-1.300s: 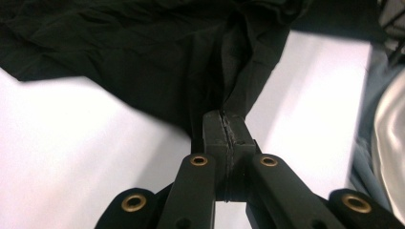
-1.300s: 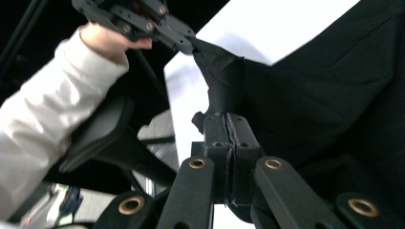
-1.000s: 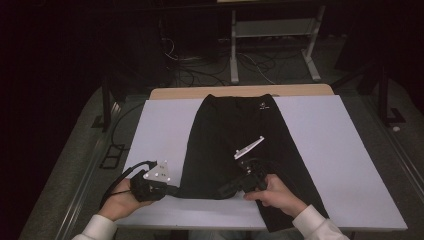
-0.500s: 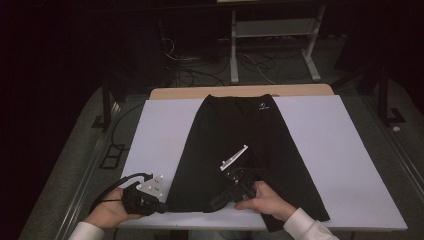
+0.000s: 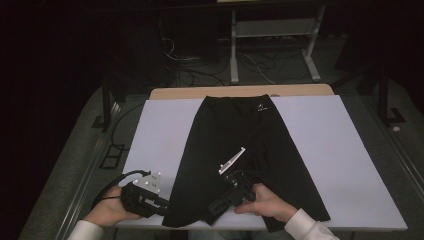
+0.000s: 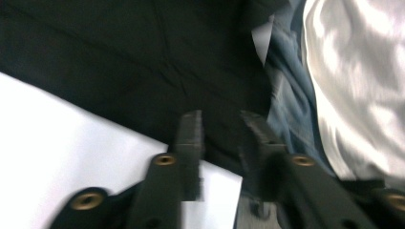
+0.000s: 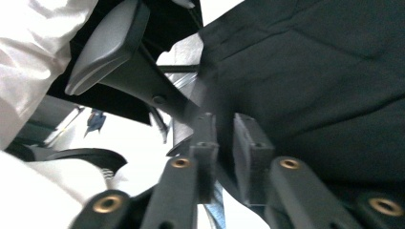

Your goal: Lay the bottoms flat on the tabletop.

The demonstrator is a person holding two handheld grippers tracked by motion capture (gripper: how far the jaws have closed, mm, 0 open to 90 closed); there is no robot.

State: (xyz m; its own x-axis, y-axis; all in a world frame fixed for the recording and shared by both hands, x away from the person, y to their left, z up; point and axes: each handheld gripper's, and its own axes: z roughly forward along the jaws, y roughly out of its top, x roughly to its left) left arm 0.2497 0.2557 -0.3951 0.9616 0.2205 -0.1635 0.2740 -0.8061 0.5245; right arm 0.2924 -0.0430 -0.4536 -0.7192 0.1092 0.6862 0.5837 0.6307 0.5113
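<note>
Jaws of the left gripper [image 5: 162, 204] have just parted at the hem of the black shorts [image 5: 240, 150], nothing pinched. Right gripper [image 5: 214, 207], at its 3 o'clock, has also just opened slightly over the cloth. Shorts lie flat mid-table [image 5: 350, 165], waistband at 12 o'clock.

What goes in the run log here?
left tool: jaws just opening at shorts hem | right tool: same | table: shorts flat

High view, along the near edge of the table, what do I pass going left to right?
Left hand → left gripper → near hem of the black shorts → right gripper → right hand → white sleeve cuff → bare white tabletop.
</note>
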